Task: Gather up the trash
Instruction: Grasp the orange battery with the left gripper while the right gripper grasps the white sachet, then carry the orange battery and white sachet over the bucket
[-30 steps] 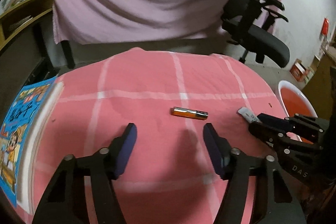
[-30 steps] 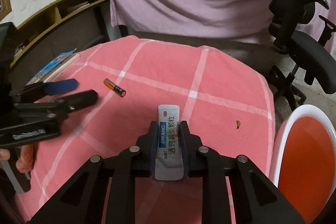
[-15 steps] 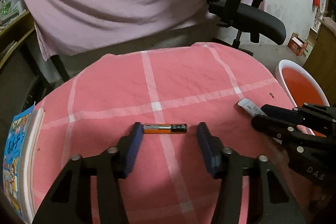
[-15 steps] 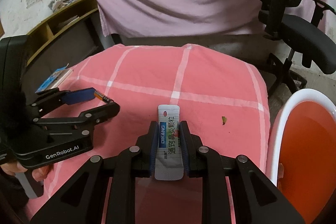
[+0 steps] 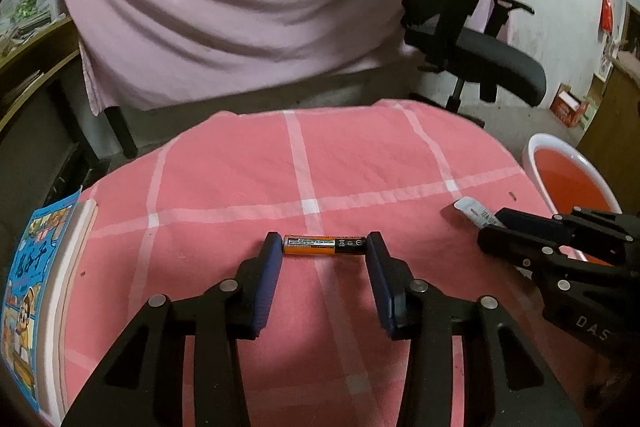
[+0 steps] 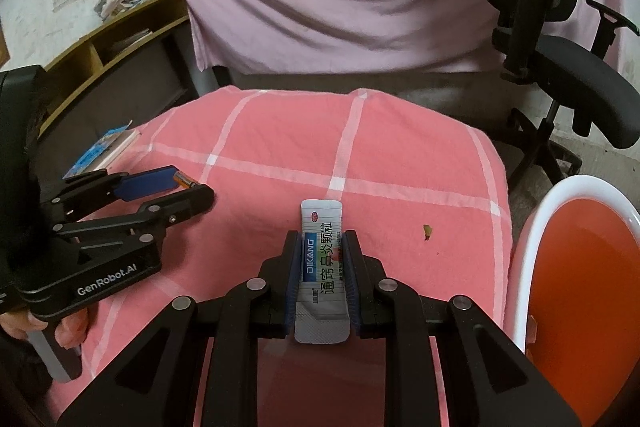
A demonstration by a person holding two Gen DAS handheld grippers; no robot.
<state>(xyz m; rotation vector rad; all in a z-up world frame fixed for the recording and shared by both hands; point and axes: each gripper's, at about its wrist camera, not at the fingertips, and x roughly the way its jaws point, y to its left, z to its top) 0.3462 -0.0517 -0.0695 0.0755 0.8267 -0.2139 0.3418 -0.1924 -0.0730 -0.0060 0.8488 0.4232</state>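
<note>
An orange and black battery (image 5: 324, 245) lies crosswise on the pink checked tablecloth (image 5: 360, 163). My left gripper (image 5: 323, 247) has its fingertips at both ends of the battery, touching or nearly so. In the right wrist view the left gripper (image 6: 180, 183) sits at the left, the battery (image 6: 185, 180) just peeking out. My right gripper (image 6: 322, 241) is shut on a white and blue medicine sachet (image 6: 322, 267) and holds it above the cloth. The sachet tip (image 5: 474, 211) also shows in the left wrist view.
A white bin with an orange liner (image 6: 592, 291) stands off the table's right edge. A blue picture book (image 5: 36, 291) lies at the left edge. A small green scrap (image 6: 427, 231) lies on the cloth. A black office chair (image 5: 472, 39) stands behind.
My left gripper has moved forward and narrowed until its fingertips reach the battery's ends. My right gripper has kept hold of the sachet and drifted slightly.
</note>
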